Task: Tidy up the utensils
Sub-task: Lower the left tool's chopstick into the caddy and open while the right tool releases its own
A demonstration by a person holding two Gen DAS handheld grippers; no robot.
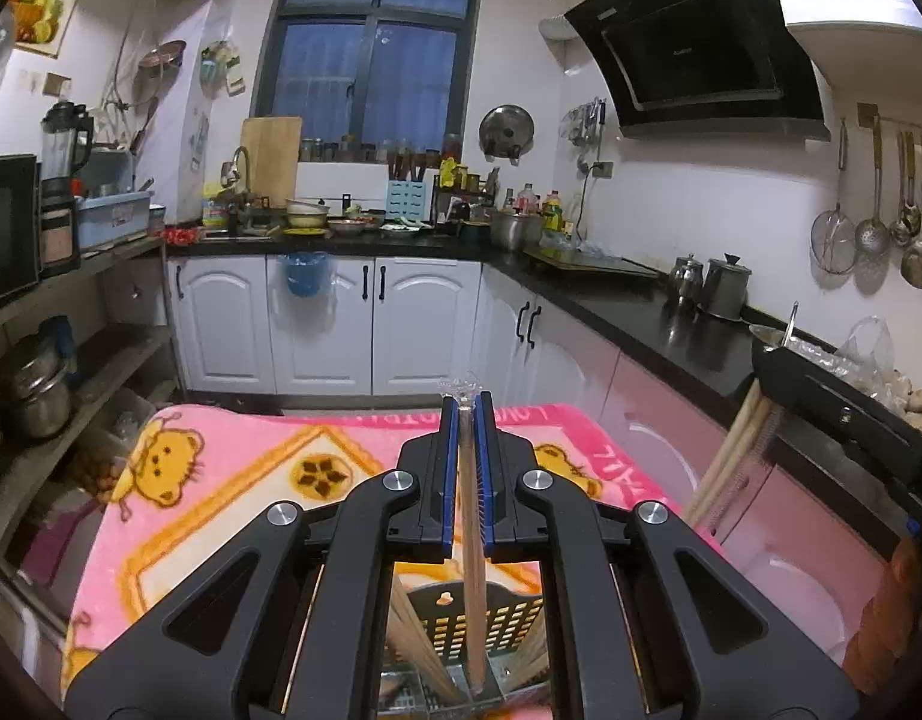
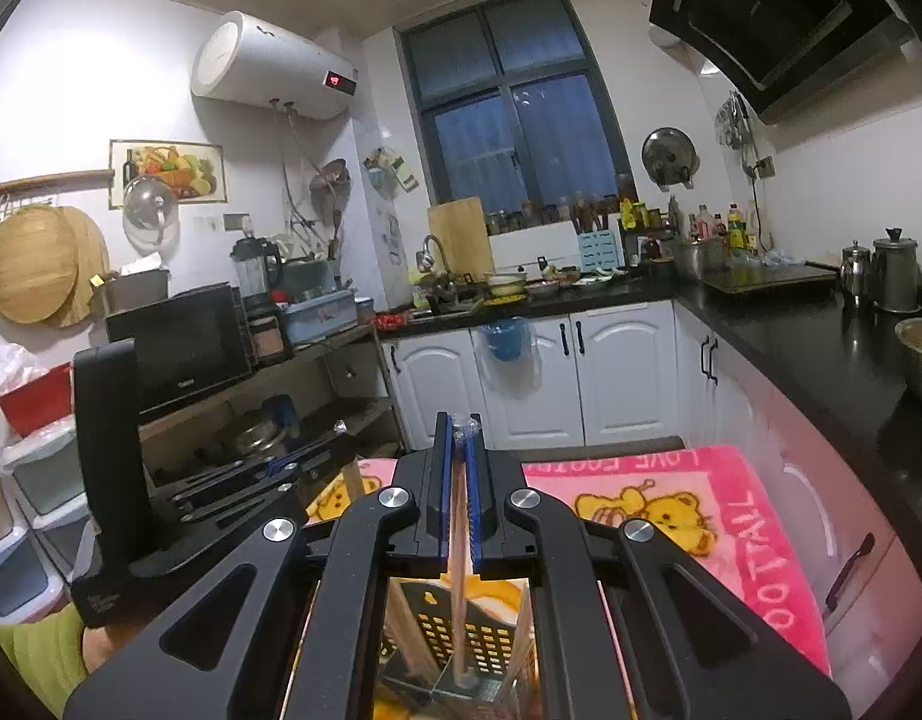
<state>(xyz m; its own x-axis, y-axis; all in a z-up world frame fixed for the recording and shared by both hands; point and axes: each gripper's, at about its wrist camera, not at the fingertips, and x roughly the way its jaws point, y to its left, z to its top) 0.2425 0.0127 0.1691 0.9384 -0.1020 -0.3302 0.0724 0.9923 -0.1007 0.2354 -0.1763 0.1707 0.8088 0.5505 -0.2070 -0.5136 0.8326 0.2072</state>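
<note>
My left gripper is shut on a wooden chopstick that hangs down between its blue pads into a black perforated utensil holder, which holds several more chopsticks. My right gripper is shut on another wooden chopstick, whose lower end reaches into the same black holder. In the left wrist view the right gripper shows at the right with its chopsticks slanting down. In the right wrist view the left gripper's body stands at the left.
The holder stands on a pink bear-print blanket over a table. A black L-shaped counter with kettles and pots runs along the right and back. Open shelves with pots stand at the left. White cabinets lie ahead.
</note>
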